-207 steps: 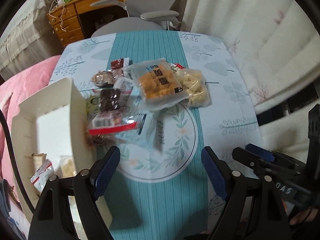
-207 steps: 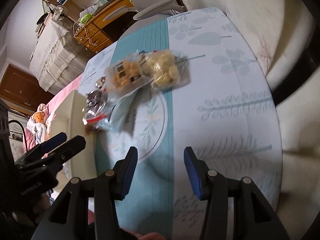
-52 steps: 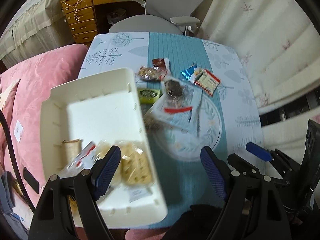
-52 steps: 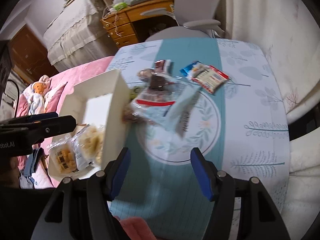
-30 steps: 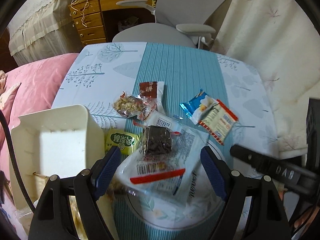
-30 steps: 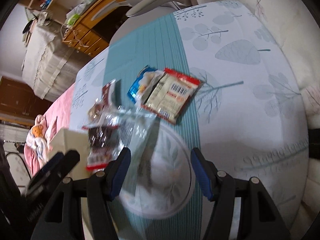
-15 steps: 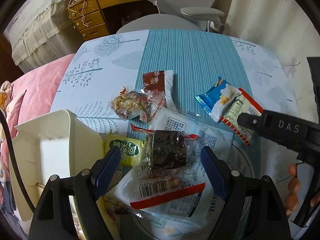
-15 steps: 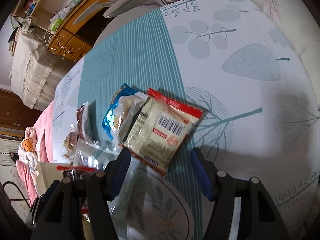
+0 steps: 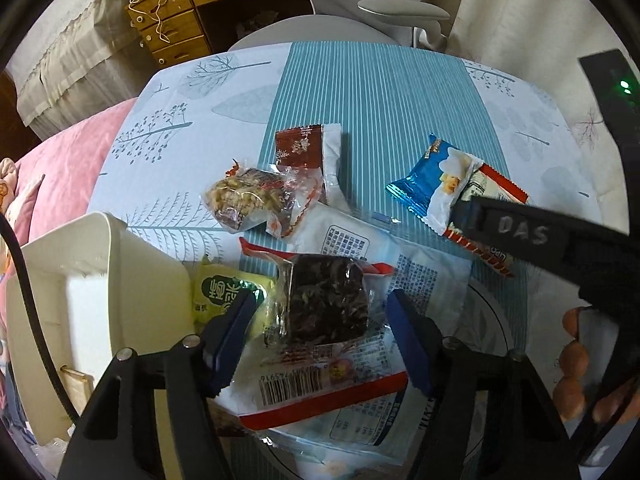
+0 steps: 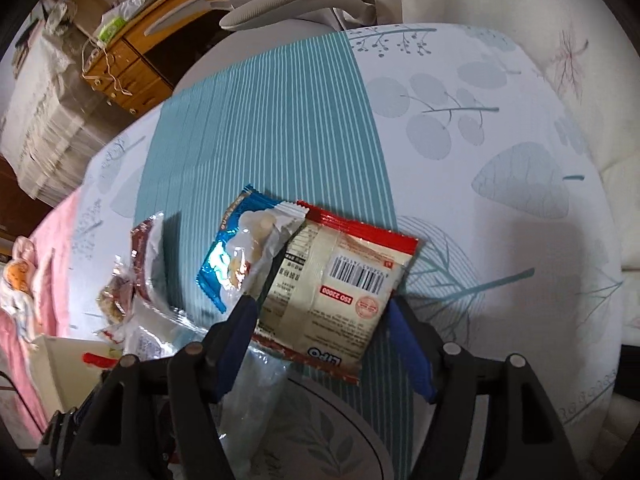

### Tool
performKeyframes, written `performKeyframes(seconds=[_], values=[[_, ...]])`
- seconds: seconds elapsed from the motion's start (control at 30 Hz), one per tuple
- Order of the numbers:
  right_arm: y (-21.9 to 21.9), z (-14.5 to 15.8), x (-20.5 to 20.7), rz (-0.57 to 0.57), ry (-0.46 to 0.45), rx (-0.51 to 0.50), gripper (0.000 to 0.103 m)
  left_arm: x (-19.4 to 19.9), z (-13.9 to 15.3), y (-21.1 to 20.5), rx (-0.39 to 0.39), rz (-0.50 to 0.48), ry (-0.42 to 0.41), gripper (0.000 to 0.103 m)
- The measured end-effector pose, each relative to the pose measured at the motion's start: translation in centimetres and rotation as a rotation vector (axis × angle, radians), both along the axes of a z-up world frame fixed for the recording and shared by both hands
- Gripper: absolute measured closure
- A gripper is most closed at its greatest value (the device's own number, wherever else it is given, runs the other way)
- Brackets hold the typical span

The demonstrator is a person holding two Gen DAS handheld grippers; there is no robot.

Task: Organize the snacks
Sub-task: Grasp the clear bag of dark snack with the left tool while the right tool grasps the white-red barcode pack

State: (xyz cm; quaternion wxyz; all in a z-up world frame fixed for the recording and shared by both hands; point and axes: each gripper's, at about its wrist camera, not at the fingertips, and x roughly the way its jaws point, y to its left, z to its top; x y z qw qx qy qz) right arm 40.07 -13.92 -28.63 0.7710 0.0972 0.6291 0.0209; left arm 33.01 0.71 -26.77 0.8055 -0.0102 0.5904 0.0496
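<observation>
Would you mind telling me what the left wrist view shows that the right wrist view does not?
Only the left wrist view shows the dark brownie packet between the left hand-held gripper pads and the green packet. Only the right wrist view shows the barcode side of the red-edged packet. Both show the blue packet and white box.

I see the table (image 9: 384,92) cloth with a teal striped centre band, white sides, grey-blue tree and leaf prints. Dark brown cake (image 9: 326,300) in a clear wrap. Blue-and-white snack pack (image 10: 240,256). Cream packet (image 10: 340,288) with red edges and a black barcode. Yellow-green sachet (image 9: 216,290). Cream-white box (image 9: 100,280). Blue pads on black fingers (image 9: 226,340).
</observation>
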Motion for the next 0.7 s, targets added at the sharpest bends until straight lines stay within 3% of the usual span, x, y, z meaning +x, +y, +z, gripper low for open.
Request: performKeyframes(seconds=[0.2, 0.3, 0.43, 0.7], values=[[1.3, -0.2, 0.2, 0.043, 0.004, -0.113, 0.036, 0.2, 0.1, 0.0, -0.001, -0.019, -0.012, 0.043], [1.7, -0.2, 0.3, 0.066, -0.002, -0.172, 0.047, 0.2, 0.0, 0.1, -0.009, -0.024, -0.013, 0.045], [1.1, -0.1, 0.2, 0.068, -0.006, -0.152, 0.054, 0.0, 0.3, 0.0, -0.018, -0.044, -0.030, 0.054], [-0.6, 0.0, -0.5, 0.057, 0.019, -0.115, 0.056, -0.8, 0.7, 0.0, -0.024, -0.056, -0.037, 0.057]])
